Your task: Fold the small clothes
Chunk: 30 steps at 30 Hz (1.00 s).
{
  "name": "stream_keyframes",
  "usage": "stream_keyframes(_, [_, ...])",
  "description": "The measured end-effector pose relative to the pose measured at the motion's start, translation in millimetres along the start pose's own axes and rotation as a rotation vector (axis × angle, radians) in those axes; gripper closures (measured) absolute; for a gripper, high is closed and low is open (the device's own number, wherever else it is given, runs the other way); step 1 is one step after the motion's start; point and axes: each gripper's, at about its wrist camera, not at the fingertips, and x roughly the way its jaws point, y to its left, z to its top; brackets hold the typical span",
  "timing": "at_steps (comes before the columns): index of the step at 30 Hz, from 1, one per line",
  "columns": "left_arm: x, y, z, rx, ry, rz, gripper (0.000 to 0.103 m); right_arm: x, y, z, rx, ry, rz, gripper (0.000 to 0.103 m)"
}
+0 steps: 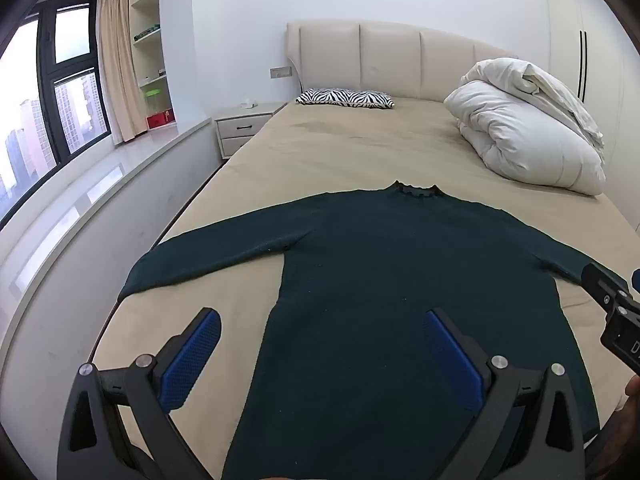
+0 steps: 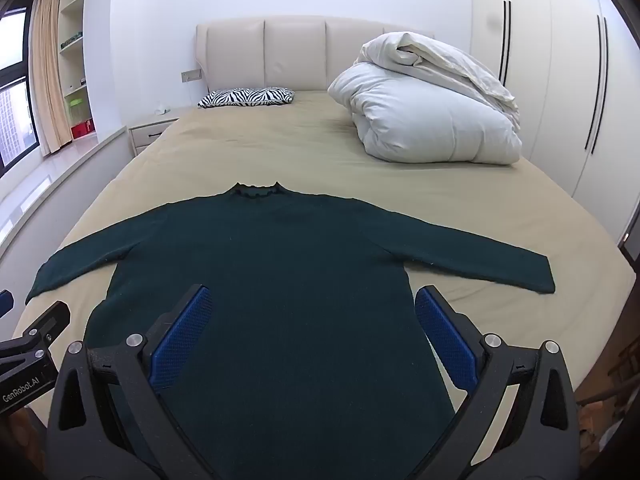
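Observation:
A dark green long-sleeved sweater (image 1: 380, 264) lies flat on the beige bed (image 1: 332, 148), collar pointing to the headboard, both sleeves spread out sideways. It also shows in the right wrist view (image 2: 280, 264). My left gripper (image 1: 320, 356) is open and empty, held above the sweater's lower left part. My right gripper (image 2: 312, 340) is open and empty, held above the lower body of the sweater. Each gripper's body shows at the edge of the other view.
A rolled white duvet (image 2: 428, 108) lies on the bed's far right. A zebra-striped pillow (image 2: 248, 97) sits by the padded headboard (image 2: 296, 56). A nightstand (image 1: 244, 128) and a window ledge (image 1: 92, 200) are on the left, a wardrobe (image 2: 560, 80) on the right.

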Motion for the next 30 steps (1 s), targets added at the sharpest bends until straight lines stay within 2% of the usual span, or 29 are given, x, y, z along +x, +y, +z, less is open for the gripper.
stream_keyframes(30, [-7.2,2.5,6.4,-0.003,-0.020,0.000,0.000,3.6,7.1,-0.6,-0.001,0.008,0.006,0.000])
